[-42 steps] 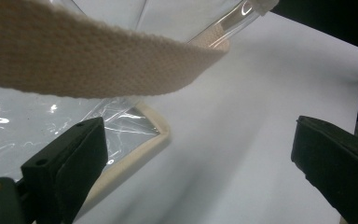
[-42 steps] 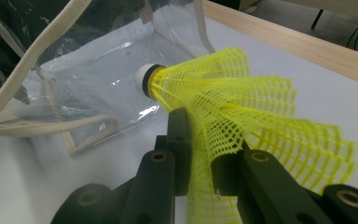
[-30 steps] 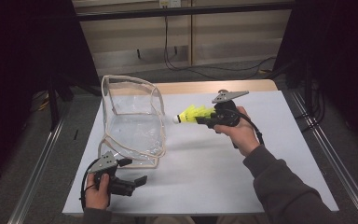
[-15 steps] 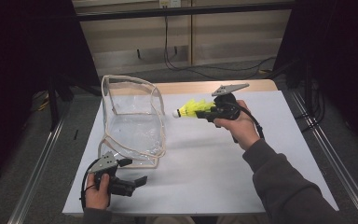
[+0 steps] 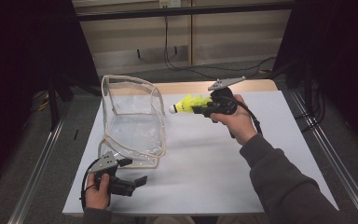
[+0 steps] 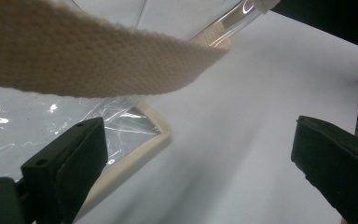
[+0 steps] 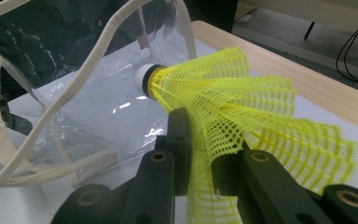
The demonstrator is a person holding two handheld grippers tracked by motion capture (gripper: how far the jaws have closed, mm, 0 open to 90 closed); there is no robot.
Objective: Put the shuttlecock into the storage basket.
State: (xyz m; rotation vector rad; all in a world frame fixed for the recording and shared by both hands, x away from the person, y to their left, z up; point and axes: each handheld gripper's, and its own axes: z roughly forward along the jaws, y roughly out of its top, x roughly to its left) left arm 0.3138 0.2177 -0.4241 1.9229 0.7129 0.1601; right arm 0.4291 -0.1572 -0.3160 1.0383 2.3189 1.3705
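Your right gripper (image 5: 199,110) pinches the yellow shuttlecock (image 5: 187,103) by its mesh skirt, held in the air above the table's (image 5: 242,186) far edge, cork nose toward the clear bag (image 5: 133,122). It's featherlight and the skirt crushes easily, so grip softly. Your left gripper (image 5: 137,181) rests open at the near-left corner, beside the bag's strap (image 6: 98,60).

No readable text in any view

No lettering, label, brand mark, number or sign can be made out on any surface in the high view or in either gripper view.
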